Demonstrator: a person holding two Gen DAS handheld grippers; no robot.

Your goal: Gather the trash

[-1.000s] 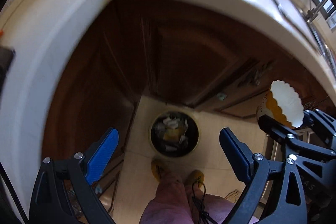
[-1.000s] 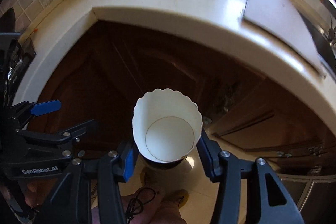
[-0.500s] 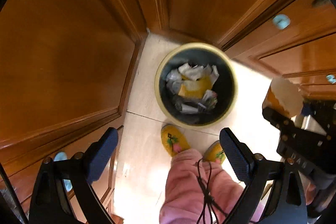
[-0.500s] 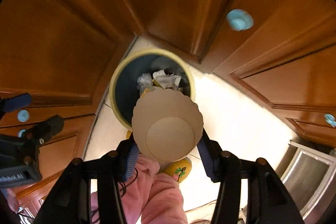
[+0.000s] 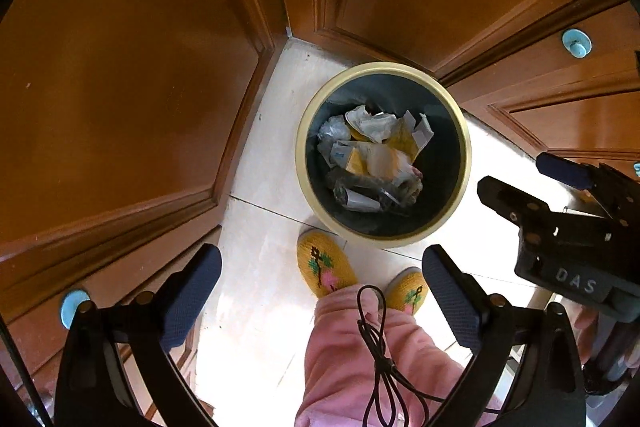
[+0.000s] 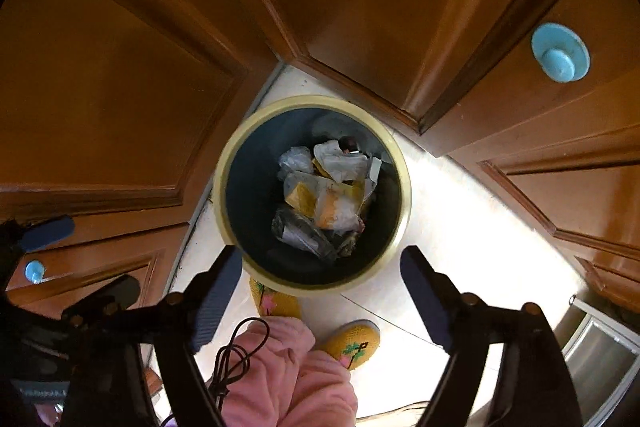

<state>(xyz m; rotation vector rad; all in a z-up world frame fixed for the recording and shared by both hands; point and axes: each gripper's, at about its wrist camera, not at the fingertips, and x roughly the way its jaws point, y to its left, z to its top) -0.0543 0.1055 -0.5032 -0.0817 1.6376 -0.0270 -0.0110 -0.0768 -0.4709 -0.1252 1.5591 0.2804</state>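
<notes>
A round bin with a cream rim (image 5: 466, 147) stands on the pale floor in the cabinet corner; it also shows in the right wrist view (image 6: 224, 187). Crumpled paper, wrappers and an orange-and-white paper cup (image 6: 332, 205) lie inside it, also seen in the left wrist view (image 5: 376, 159). My right gripper (image 6: 320, 291) is open and empty, just above the bin's near rim. My left gripper (image 5: 320, 291) is open and empty, above the floor near the bin. The right gripper's body also shows in the left wrist view (image 5: 560, 223).
Brown wooden cabinet doors (image 5: 120, 67) with pale blue knobs (image 6: 560, 53) surround the bin on the left, back and right. The person's yellow slippers (image 5: 324, 263) and pink trouser legs (image 5: 360, 355) stand right before the bin. A steel appliance edge (image 6: 600, 355) is at lower right.
Both grippers dropped from counter height toward the bin. The right gripper opened and let go of the paper cup, which now lies in the bin.
</notes>
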